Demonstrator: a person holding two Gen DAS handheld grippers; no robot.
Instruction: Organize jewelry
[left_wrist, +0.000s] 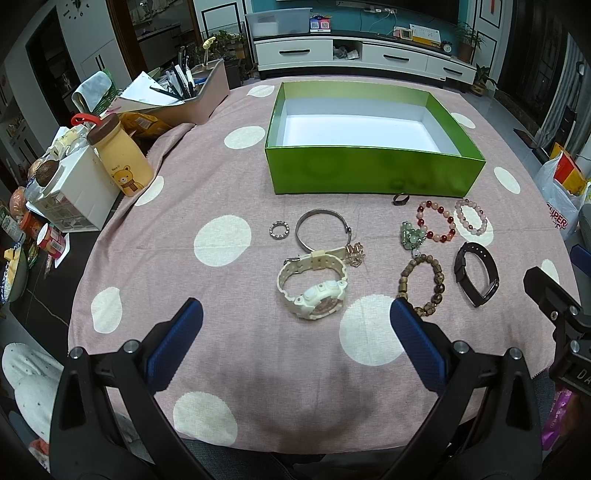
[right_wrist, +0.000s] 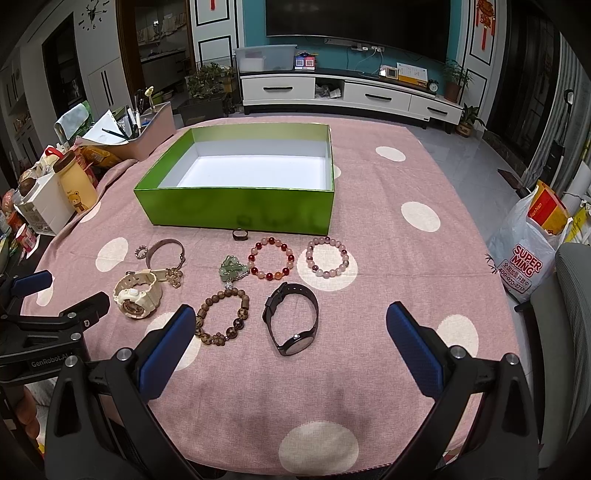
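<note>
The left tool (left_wrist: 295, 332) hovered low over the near edge of the bench (left_wrist: 229, 177), its blue pads spread wide with nothing between them. The right tool (right_wrist: 291, 332) hung beside it, equally wide and empty.

The jewelry lay in a loose cluster on the pink, white-dotted cloth, just in front of the green box (right_wrist: 236, 210), whose white interior held nothing and whose long axis ran across the bench. A cream watch (left_wrist: 314, 288) lay on its side with the case toward the left tool and its strap looping away toward the box. Touching the far end of that strap was a silver bangle (left_wrist: 323, 229), with a small beaded ring (left_wrist: 280, 230) just to its left. A black watch (right_wrist: 291, 321) lay on its edge, its face toward the right tool. A wooden bead bracelet (right_wrist: 221, 317) sat just left of it, a red-and-pink bead bracelet (right_wrist: 271, 264) and a pale pink bead bracelet (right_wrist: 327, 260) lay farther back, and a dark ring (right_wrist: 239, 234) stood near the box wall.

On the floor at right, a plastic bag (right_wrist: 524, 254) read "SUPER MING". The left tool's body showed "GenRobot.AI".
</note>
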